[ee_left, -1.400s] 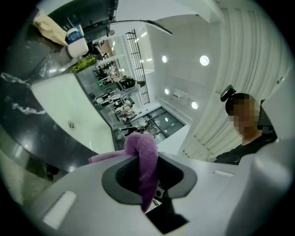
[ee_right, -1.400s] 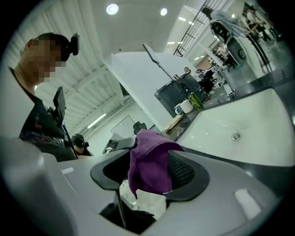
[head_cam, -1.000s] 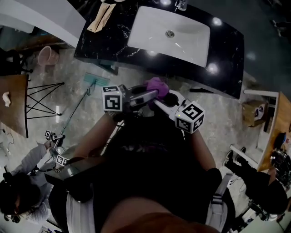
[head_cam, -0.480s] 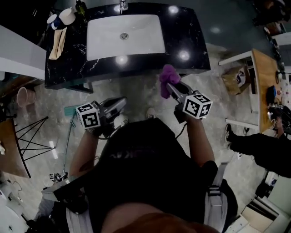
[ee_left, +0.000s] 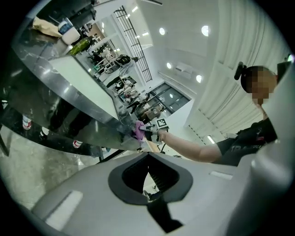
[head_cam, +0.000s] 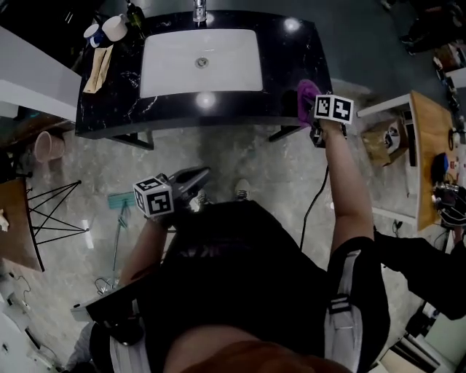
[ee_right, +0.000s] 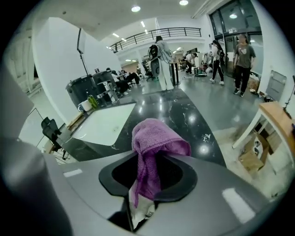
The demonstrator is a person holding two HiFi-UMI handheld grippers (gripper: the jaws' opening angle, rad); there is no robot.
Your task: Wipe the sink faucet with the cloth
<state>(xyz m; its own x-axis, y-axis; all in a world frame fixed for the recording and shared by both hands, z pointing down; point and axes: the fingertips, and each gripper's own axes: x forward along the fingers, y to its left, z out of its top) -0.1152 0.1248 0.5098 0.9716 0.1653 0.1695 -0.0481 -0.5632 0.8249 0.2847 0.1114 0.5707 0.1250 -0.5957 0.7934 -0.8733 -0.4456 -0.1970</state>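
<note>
The chrome faucet [head_cam: 198, 10] stands at the back of the white sink [head_cam: 201, 62], which is set in a black countertop [head_cam: 291, 73]. My right gripper [head_cam: 311, 111] is shut on a purple cloth [head_cam: 306, 96] over the counter's front right corner, well away from the faucet. Its jaws have just been closing on the cloth [ee_right: 154, 143], which bunches above the right gripper [ee_right: 146, 182]. My left gripper [head_cam: 202, 175] hangs low over the floor in front of the counter. The left gripper [ee_left: 148, 177] is shut with nothing in it.
Cups and a bottle [head_cam: 109, 28] and a brown paper [head_cam: 98, 69] sit at the counter's back left. A mop [head_cam: 120, 211], a wire stand [head_cam: 51, 211] and a pink bin [head_cam: 45, 146] are on the floor at left. A box [head_cam: 378, 138] and a wooden table [head_cam: 429, 160] stand at right.
A second ago both grippers met at the cloth near my body. The right gripper has since carried it forward and right to the counter's corner. The left gripper shut empty and sank.
</note>
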